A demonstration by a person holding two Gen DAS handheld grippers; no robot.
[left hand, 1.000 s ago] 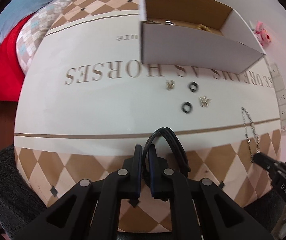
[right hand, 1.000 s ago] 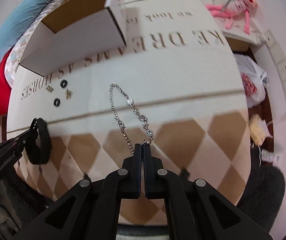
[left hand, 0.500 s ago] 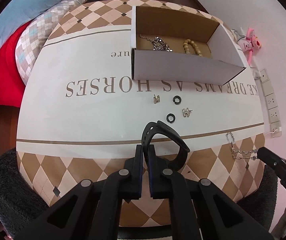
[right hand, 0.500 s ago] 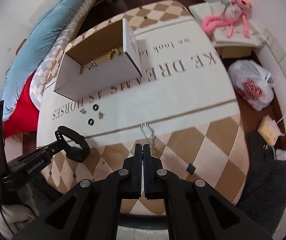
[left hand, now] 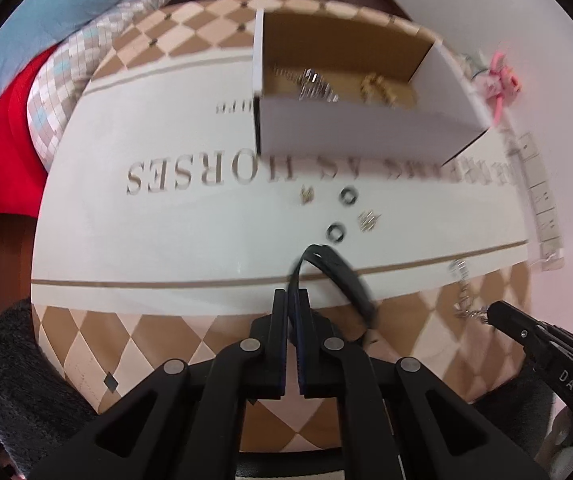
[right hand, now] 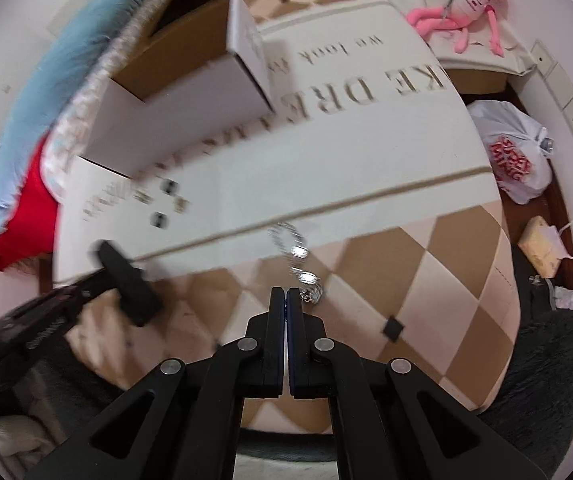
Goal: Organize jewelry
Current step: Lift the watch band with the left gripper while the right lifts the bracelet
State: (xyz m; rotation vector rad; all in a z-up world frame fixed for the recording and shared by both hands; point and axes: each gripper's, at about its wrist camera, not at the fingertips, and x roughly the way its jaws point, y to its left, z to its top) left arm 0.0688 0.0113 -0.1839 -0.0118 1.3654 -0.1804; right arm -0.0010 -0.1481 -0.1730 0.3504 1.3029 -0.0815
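My left gripper [left hand: 291,295] is shut on a black band [left hand: 344,276], which curves up and to the right off the fingertips. My right gripper [right hand: 287,293] is shut on one end of a silver chain bracelet [right hand: 295,249] that trails onto the cloth. Behind both stands an open white box [left hand: 366,136] holding a silver chain [left hand: 315,82] and a gold bead bracelet [left hand: 378,88]. Two black rings [left hand: 348,197] [left hand: 336,233] and two small earrings [left hand: 306,196] [left hand: 368,220] lie in front of the box. The left wrist view also catches the right gripper [left hand: 496,312] at right.
A round table with a lettered cream and diamond-pattern cloth [left hand: 166,240] carries everything. Bedding in blue, red and check [left hand: 26,60] lies beyond its left side. A pink plush toy [right hand: 462,8] and a white plastic bag [right hand: 514,164] sit to the right. A dark fluffy seat [right hand: 546,380] is near the front edge.
The silver chain lay stretched out on the cloth; now it is gathered and partly lifted by the right gripper. The left gripper has risen with the black band.
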